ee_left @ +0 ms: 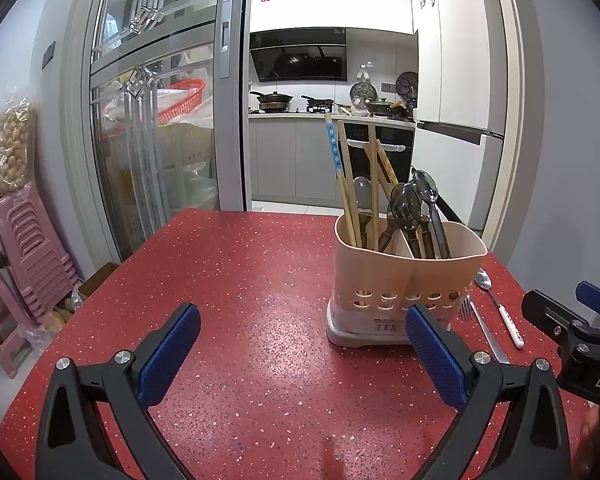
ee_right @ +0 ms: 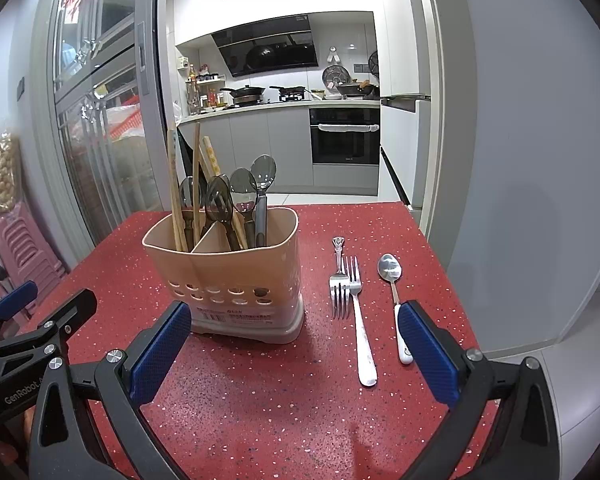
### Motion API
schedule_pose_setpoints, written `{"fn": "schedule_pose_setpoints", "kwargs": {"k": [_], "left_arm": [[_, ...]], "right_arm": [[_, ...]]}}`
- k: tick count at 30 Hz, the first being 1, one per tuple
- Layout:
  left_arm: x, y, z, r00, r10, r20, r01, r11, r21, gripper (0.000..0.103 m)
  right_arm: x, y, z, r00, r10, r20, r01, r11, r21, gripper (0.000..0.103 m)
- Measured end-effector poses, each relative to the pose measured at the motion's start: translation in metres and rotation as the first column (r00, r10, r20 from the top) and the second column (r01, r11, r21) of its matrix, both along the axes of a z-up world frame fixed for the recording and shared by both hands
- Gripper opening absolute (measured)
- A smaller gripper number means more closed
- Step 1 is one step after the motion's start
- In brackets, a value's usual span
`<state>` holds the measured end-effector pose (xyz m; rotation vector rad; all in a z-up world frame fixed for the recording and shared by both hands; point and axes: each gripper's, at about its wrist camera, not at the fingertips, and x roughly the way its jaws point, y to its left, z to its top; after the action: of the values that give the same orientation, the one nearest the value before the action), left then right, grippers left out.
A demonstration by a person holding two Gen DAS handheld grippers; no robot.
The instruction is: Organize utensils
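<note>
Both tools — left tool (ee_left: 302, 348), right tool (ee_right: 294, 346) — spread apart, empty; two forks (ee_right: 350, 280), spoon (ee_right: 390, 270) beside caddy (ee_right: 236, 276).

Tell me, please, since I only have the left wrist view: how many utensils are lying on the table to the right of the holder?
Observer: Three. The right wrist view shows two forks, a short fork and a long fork, plus a white-handled spoon.
Operator: Thank you. Do the forks point the same way?
Observer: No. The short one's tines face the camera; the long one's tines face away.
Operator: Is the right gripper holding anything?
Observer: No, the right gripper is open and empty, above the red table in front of the utensil holder.
</note>
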<state>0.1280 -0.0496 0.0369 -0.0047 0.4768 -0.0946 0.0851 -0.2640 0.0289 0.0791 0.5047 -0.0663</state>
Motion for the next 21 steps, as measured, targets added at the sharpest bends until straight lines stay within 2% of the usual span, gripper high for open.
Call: {"fn": "schedule_pose_setpoints", "kwargs": {"k": [21], "left_arm": [[0.0008, -0.0011, -0.0009, 1.0, -0.008, -0.012, 0.008, 1.0, -0.011, 0.103]], "right_arm": [[0.0005, 0.0016, 0.001, 1.0, 0.007, -0.002, -0.007, 1.0, 0.003, 0.103]]}}
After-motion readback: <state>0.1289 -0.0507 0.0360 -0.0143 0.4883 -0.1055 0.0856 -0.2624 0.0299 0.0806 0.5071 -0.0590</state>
